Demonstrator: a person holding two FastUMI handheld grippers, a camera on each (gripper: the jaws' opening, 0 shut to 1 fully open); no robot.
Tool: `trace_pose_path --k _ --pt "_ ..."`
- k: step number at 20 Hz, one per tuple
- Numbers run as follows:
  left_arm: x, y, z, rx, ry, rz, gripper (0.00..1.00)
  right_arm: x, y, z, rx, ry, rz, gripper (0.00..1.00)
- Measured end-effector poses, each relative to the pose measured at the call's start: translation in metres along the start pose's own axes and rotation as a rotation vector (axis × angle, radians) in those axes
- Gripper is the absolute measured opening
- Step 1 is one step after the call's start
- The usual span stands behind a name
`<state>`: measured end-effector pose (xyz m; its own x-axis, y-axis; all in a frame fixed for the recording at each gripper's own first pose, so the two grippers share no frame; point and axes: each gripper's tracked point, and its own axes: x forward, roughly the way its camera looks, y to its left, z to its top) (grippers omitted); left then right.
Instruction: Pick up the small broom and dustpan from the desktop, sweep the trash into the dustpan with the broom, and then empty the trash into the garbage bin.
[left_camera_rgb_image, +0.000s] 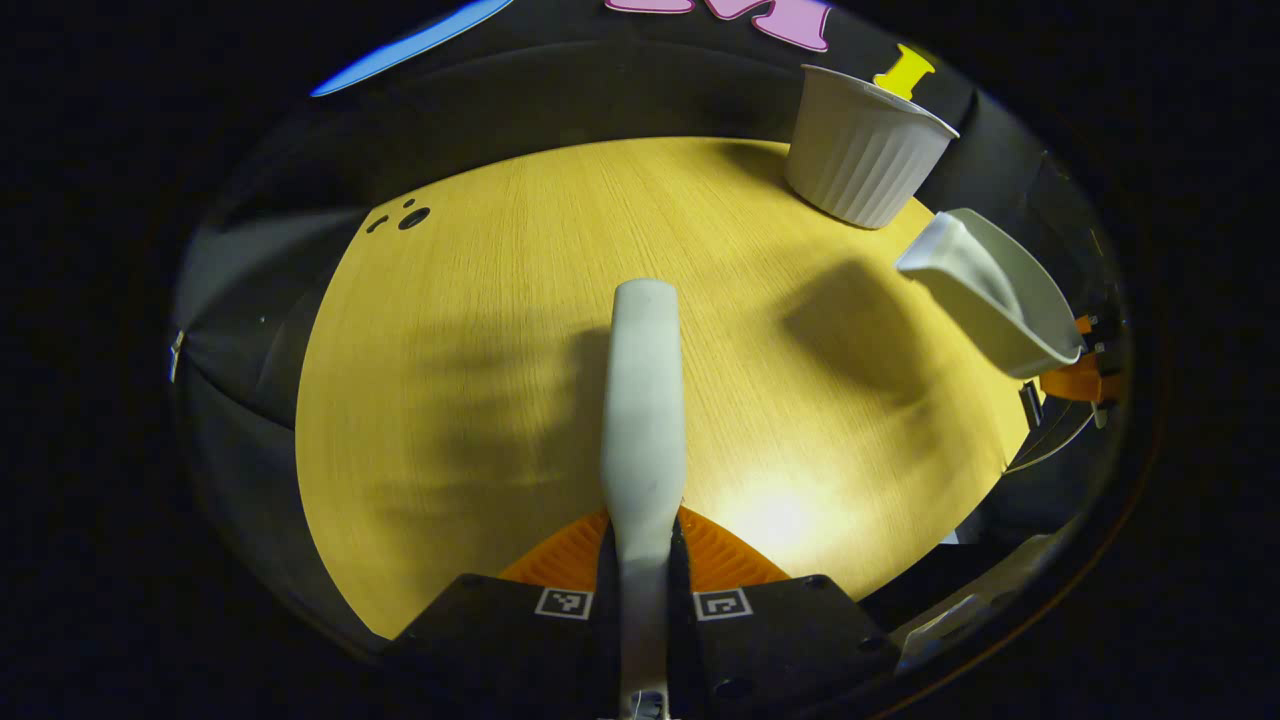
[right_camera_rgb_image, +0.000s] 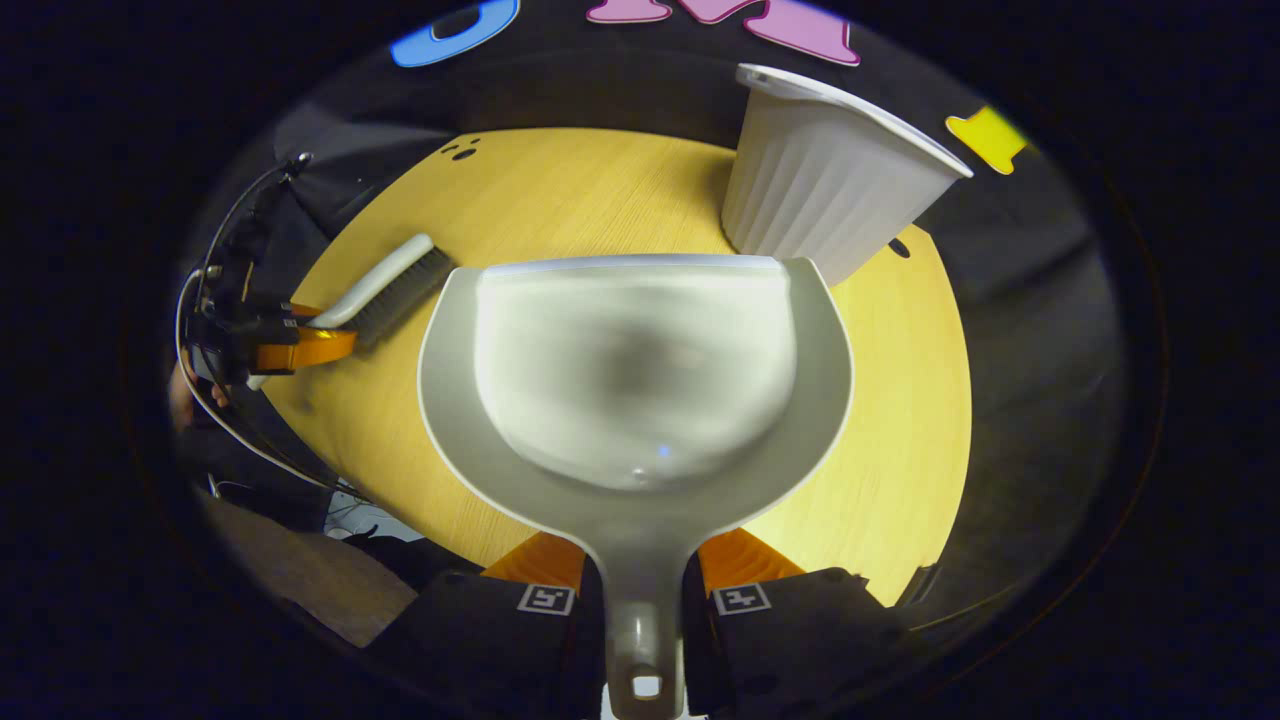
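My left gripper (left_camera_rgb_image: 642, 548) is shut on the handle of the small white broom (left_camera_rgb_image: 642, 400), which points forward above the yellow desktop (left_camera_rgb_image: 500, 330). From the right gripper view, the same broom (right_camera_rgb_image: 385, 285) shows its dark bristles facing down, held at far left by the left gripper (right_camera_rgb_image: 300, 345). My right gripper (right_camera_rgb_image: 640, 565) is shut on the handle of the grey dustpan (right_camera_rgb_image: 635, 370), held level above the desk with no trash visible in its pan. Seen from the left gripper view, that dustpan (left_camera_rgb_image: 990, 290) hangs at the right. The white ribbed garbage bin (right_camera_rgb_image: 825, 195) stands just beyond the dustpan's front lip.
The bin (left_camera_rgb_image: 862, 145) stands at the desk's far right corner. Small dark holes (left_camera_rgb_image: 405, 217) mark the desk's far left. Cables (right_camera_rgb_image: 225, 300) trail from the left gripper, near a person's hand. The desk's edges drop off to dark cloth all around.
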<state>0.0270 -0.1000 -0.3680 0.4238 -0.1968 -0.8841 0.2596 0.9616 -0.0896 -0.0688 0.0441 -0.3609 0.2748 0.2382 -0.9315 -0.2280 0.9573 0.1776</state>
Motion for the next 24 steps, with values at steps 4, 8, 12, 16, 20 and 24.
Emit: trace_pose_path --k 4,8,12,16,20,24 --pt "0.009 0.001 -0.003 0.001 0.008 0.021 0.23 0.042 0.013 -0.011 0.033 0.027 0.011 0.35" --pt "0.022 0.004 -0.005 0.009 0.013 0.041 0.23 0.062 0.02 -0.02 0.066 0.052 0.016 0.35" --pt "0.026 0.006 0.001 0.026 0.0 0.051 0.24 0.074 0.021 -0.023 0.059 0.066 0.011 0.36" --pt "0.027 0.006 -0.004 0.026 0.017 0.067 0.3 0.078 0.021 -0.032 0.059 0.062 0.007 0.36" --pt "0.024 0.01 -0.003 0.018 0.012 0.085 0.31 0.074 0.024 -0.029 0.069 0.054 0.029 0.39" --pt "0.014 0.015 -0.004 0.054 -0.003 0.099 0.34 0.053 0.026 -0.027 0.077 0.06 0.052 0.45"
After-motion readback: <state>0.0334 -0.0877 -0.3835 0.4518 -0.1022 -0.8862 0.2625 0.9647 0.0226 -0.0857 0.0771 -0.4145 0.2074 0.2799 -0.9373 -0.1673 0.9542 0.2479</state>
